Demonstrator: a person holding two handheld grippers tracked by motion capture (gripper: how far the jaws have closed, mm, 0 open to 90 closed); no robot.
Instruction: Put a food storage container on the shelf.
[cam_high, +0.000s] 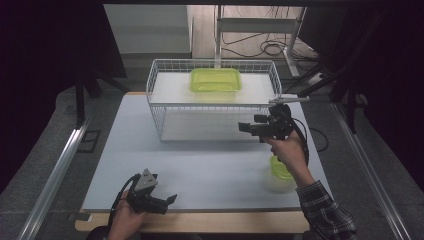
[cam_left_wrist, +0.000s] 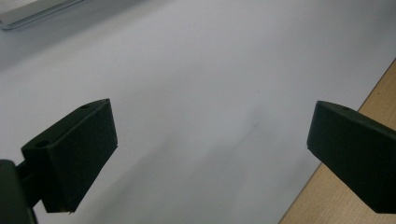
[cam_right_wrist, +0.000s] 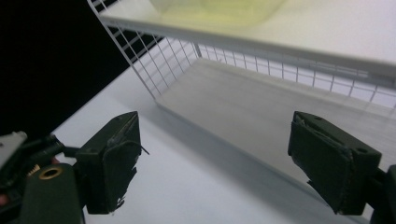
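A yellow-green plastic container (cam_high: 215, 79) rests on the upper shelf of a white wire rack (cam_high: 156, 80) at the back of the table; its underside (cam_right_wrist: 219, 7) shows in the right gripper view. A second yellow-green container (cam_high: 280, 170) stands near the table's right front, partly behind a forearm. My right gripper (cam_high: 244, 127) hovers open in front of the rack's lower shelf (cam_right_wrist: 261, 107), its jaws wide apart with nothing between them. My left gripper (cam_high: 172, 199) lies low near the front edge, open and holding nothing, over bare white tabletop (cam_left_wrist: 196, 84).
The white mat (cam_high: 200, 165) covers the wooden table, whose edge (cam_left_wrist: 345, 186) shows at the front. Metal rails (cam_high: 60, 165) run along both sides. A desk frame and cables (cam_high: 270, 47) stand behind the rack.
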